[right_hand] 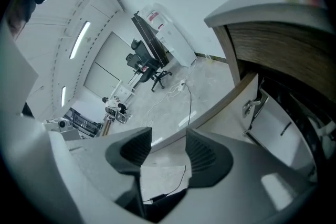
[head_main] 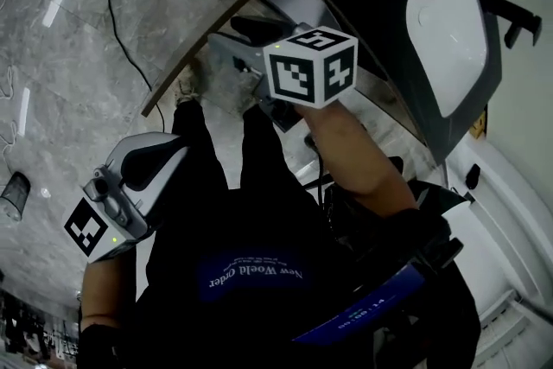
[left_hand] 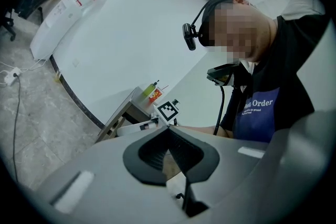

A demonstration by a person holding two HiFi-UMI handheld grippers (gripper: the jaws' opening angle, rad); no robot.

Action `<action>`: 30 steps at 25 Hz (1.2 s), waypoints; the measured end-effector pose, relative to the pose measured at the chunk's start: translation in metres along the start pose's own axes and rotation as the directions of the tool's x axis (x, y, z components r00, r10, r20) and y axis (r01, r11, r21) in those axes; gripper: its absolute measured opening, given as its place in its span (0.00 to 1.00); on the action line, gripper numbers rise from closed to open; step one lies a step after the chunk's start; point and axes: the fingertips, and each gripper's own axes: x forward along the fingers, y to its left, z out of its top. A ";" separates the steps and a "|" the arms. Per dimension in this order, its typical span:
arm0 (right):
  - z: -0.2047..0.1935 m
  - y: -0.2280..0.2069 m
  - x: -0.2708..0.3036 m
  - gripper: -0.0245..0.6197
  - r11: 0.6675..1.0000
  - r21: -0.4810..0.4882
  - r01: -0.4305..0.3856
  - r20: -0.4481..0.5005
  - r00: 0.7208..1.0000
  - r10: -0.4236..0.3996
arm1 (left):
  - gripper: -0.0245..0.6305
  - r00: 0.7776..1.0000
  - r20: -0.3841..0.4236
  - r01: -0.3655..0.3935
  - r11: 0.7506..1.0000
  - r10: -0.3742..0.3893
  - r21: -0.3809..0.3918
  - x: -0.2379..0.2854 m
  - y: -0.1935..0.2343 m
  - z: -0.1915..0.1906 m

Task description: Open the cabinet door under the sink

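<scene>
The cabinet door under the white sink stands swung out over the floor. My right gripper, with its marker cube, reaches to the door's free edge. In the right gripper view the door, hinge showing on its inner face, runs down into the gap of the right gripper, whose pads close on its edge. My left gripper hangs low at the left, away from the cabinet. In its own view the left gripper has its tips together and holds nothing.
A black cable trails across the grey marble floor. A green bottle stands on the countertop. An office chair and equipment stand far off. The person's legs are close to the open door.
</scene>
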 end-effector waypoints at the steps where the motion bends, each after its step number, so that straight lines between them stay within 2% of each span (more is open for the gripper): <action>1: 0.000 0.002 -0.003 0.36 1.000 -0.003 -0.006 0.002 1.000 0.006 | 0.04 1.000 0.002 0.001 1.000 -0.001 0.002 0.002 -0.004 0.002; 10: 0.009 0.020 -0.037 0.36 0.999 -0.035 -0.028 0.026 0.999 0.029 | 0.04 1.000 0.010 0.026 0.999 -0.027 0.038 0.014 -0.034 0.025; 19: 0.024 0.042 -0.098 0.35 0.992 -0.126 -0.018 0.070 0.997 0.027 | 0.04 0.999 0.021 0.038 0.995 -0.040 0.096 0.026 -0.073 0.067; 26: 0.052 0.045 -0.177 0.12 0.988 -0.150 0.026 0.191 0.982 0.003 | 0.04 0.996 0.023 0.077 0.981 -0.083 0.179 0.056 -0.110 0.116; 30: 0.060 0.042 -0.229 0.04 0.987 -0.155 0.042 0.254 0.967 -0.001 | 0.04 0.994 0.011 0.100 0.970 -0.105 0.220 0.078 -0.135 0.140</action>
